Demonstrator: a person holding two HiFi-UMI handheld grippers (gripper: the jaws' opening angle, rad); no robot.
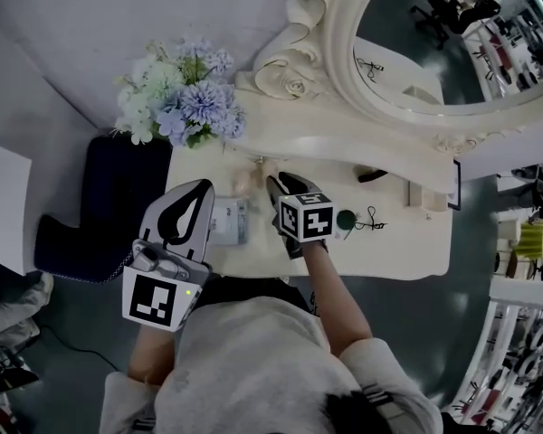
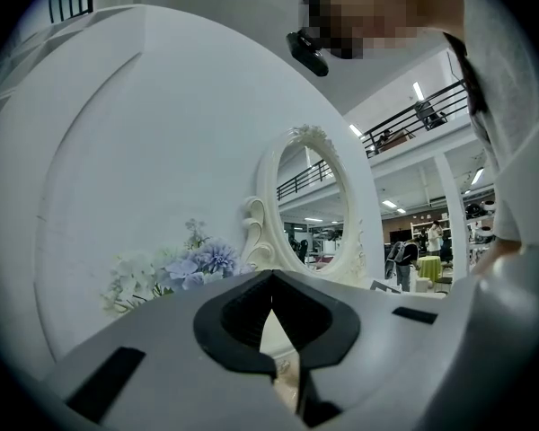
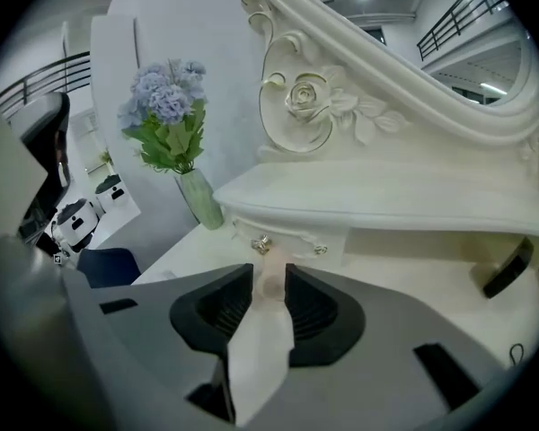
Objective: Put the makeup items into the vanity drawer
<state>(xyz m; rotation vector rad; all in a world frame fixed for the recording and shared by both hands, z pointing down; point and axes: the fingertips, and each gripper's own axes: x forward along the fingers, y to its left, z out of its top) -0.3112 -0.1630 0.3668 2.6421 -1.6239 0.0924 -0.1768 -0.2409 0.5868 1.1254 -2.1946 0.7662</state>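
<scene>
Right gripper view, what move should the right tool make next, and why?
Probably close on the small pale pink makeup item: it sits on the cream vanity top between the parted jaws of the right tool, which don't seem to press it.

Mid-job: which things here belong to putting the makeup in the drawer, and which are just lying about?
Job in hand:
- pinkish makeup item, between the open jaws of the right gripper
- vanity drawer, looks shut
- green round item and dark stick-like item on the tabletop, probably makeup

Lying about:
- flowers
- mirror
- dark chair
</scene>
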